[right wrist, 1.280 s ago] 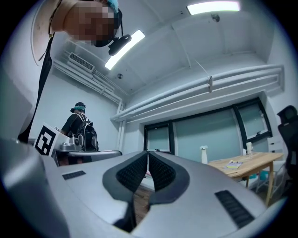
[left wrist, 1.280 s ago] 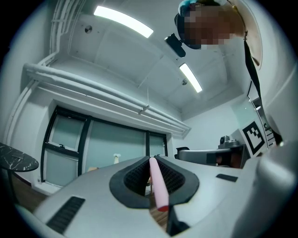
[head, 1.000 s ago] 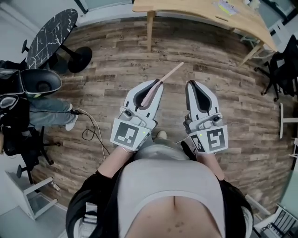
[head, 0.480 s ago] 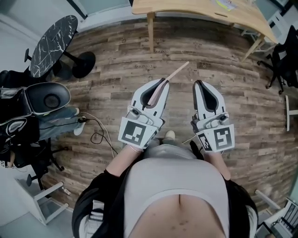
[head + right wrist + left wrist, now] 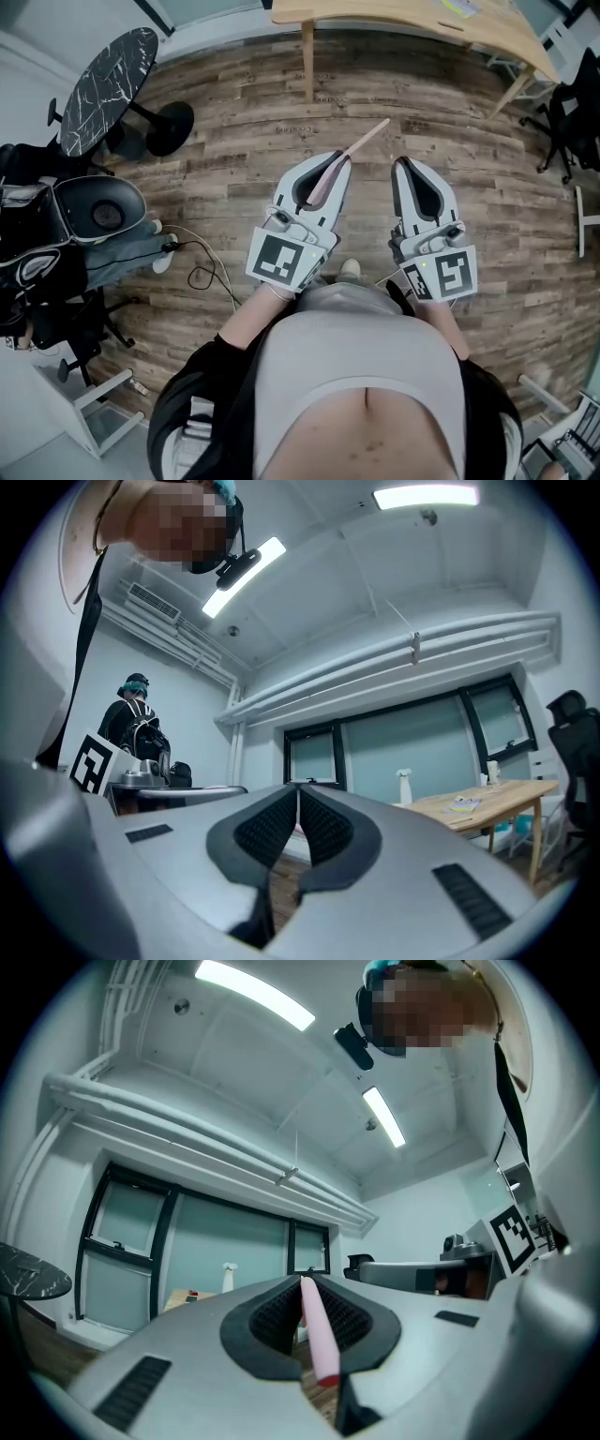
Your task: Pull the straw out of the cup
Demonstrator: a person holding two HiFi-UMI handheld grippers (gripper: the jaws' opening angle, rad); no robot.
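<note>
Operator wears grey top [image 5: 356, 361] with black sleeves [image 5: 199, 380]; left gripper [image 5: 330, 161] and right gripper [image 5: 412, 165] have pale grey shells, black ribbed pads [image 5: 263, 831] and black-and-white marker cubes [image 5: 281, 262].

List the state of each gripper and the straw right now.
left gripper: shut on the straw, pads pinching it.
right gripper: shut, nothing between its jaws.
straw: pink, clamped in the left gripper, far end sticking out forward past the tips.

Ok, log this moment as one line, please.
left gripper: shut on straw | right gripper: shut, empty | cup: not in view
</note>
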